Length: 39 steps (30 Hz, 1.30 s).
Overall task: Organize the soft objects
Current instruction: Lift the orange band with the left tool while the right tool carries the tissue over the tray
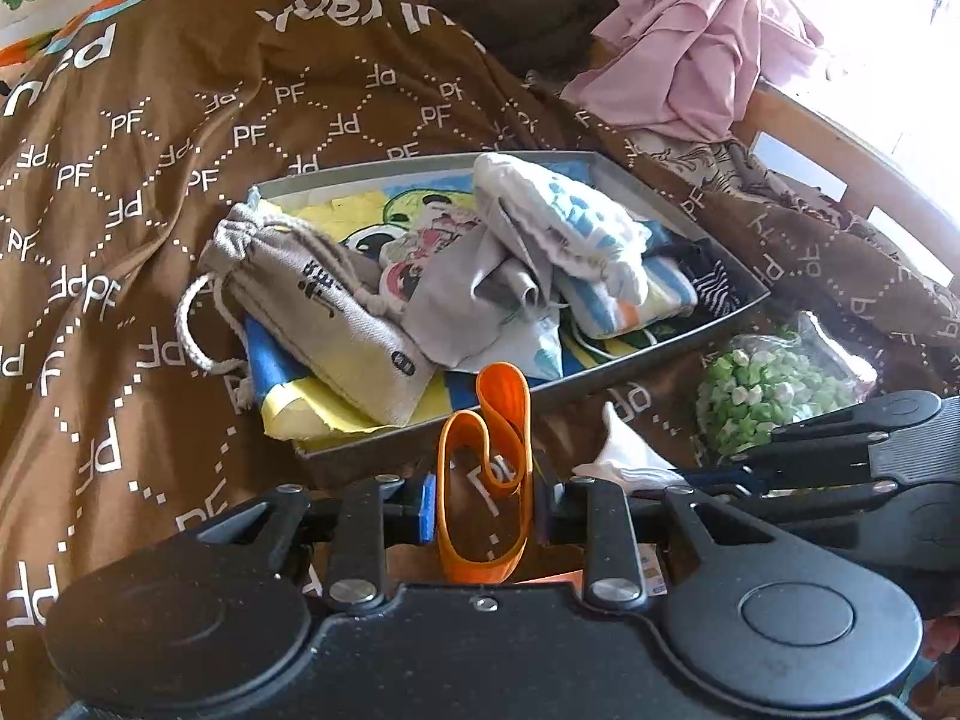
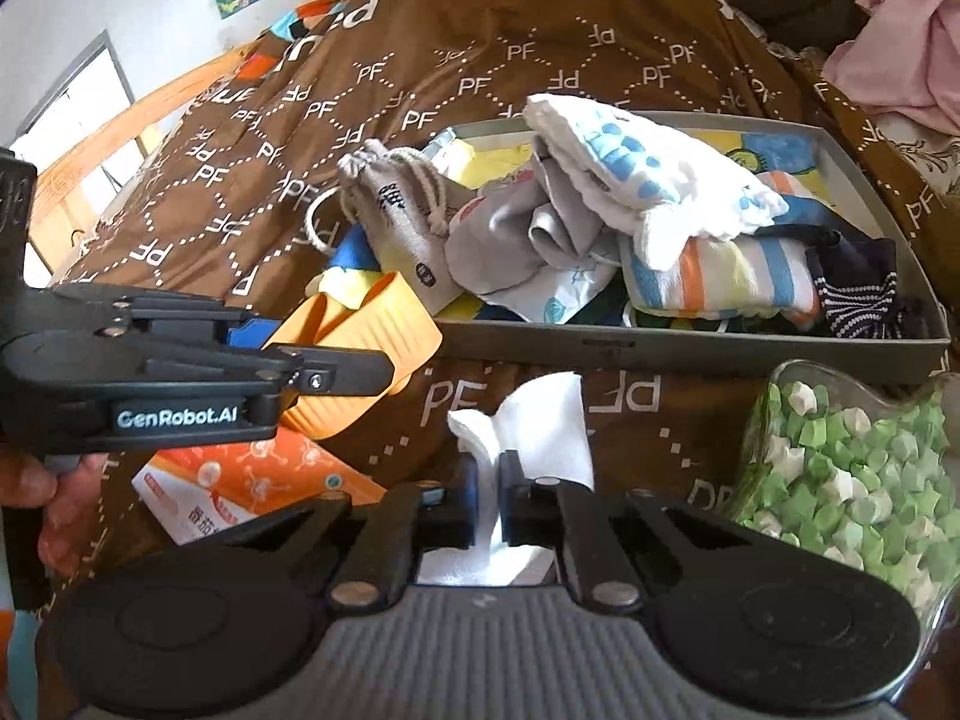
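Observation:
An orange rubber band loop (image 1: 485, 480) stands between the blue-padded fingers of my left gripper (image 1: 485, 510), which is shut on it just in front of the grey tray (image 1: 660, 354). In the right wrist view the band (image 2: 360, 330) sticks out of the left gripper (image 2: 384, 360) near the tray's left front corner. My right gripper (image 2: 489, 498) is shut on a white cloth (image 2: 528, 420) above the brown quilt. The tray (image 2: 660, 348) holds a beige drawstring pouch (image 1: 336, 312), grey cloth (image 1: 480, 288), a white blue-printed pouch (image 1: 570, 222) and a striped cloth (image 1: 636, 300).
A clear container of green and white paper stars (image 2: 852, 468) sits right of my right gripper. An orange and white box (image 2: 240, 492) lies on the quilt under the left gripper. Pink cloth (image 1: 690, 42) is piled by the wooden bed rail (image 1: 840, 180). A hand (image 2: 54, 498) holds the left gripper.

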Each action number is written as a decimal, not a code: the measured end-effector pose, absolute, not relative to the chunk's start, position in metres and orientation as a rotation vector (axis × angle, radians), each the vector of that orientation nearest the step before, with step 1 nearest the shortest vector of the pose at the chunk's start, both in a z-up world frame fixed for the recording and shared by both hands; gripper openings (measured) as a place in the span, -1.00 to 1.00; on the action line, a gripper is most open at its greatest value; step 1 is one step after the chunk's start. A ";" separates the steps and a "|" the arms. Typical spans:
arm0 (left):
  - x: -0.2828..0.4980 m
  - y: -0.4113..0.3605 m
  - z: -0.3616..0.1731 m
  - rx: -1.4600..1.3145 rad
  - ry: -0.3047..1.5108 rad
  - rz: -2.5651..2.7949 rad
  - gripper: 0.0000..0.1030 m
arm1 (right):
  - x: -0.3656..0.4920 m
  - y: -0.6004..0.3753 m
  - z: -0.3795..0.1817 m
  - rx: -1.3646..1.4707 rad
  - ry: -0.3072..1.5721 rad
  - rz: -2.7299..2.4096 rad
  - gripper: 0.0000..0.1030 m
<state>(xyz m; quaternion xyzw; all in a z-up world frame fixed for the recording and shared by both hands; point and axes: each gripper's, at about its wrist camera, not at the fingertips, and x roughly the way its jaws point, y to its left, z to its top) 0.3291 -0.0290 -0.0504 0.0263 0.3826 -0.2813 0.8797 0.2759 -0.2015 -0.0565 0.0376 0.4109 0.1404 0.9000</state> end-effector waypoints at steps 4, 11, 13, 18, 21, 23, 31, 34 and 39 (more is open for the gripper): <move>0.328 -0.028 -0.046 0.040 0.784 -0.598 -0.41 | 0.273 -0.197 -0.052 0.065 0.793 0.276 -0.87; 0.326 -0.014 -0.022 -0.044 0.675 -0.589 -0.41 | 0.264 -0.194 -0.030 0.016 0.597 0.249 -0.87; 0.327 -0.008 -0.017 -0.097 0.633 -0.564 -0.41 | 0.264 -0.196 -0.023 0.017 0.542 0.243 -0.87; 0.337 -0.004 -0.008 -0.136 0.556 -0.507 -0.41 | 0.283 -0.201 0.004 0.032 0.406 0.239 -0.87; 0.354 -0.010 -0.001 -0.117 0.502 -0.477 -0.41 | 0.306 -0.204 0.022 0.044 0.339 0.237 -0.87; 0.371 -0.016 0.002 -0.098 0.474 -0.462 -0.40 | 0.322 -0.206 0.030 0.055 0.312 0.236 -0.87; 0.436 -0.039 -0.014 -0.108 0.541 -0.452 -0.33 | 0.390 -0.231 0.024 0.246 0.312 0.251 -0.87; 0.449 -0.041 -0.026 -0.148 0.587 -0.445 -0.33 | 0.407 -0.245 0.005 0.331 0.381 0.256 -0.87; 0.455 -0.046 -0.043 -0.183 0.628 -0.431 -0.33 | 0.419 -0.256 -0.017 0.384 0.485 0.239 -0.87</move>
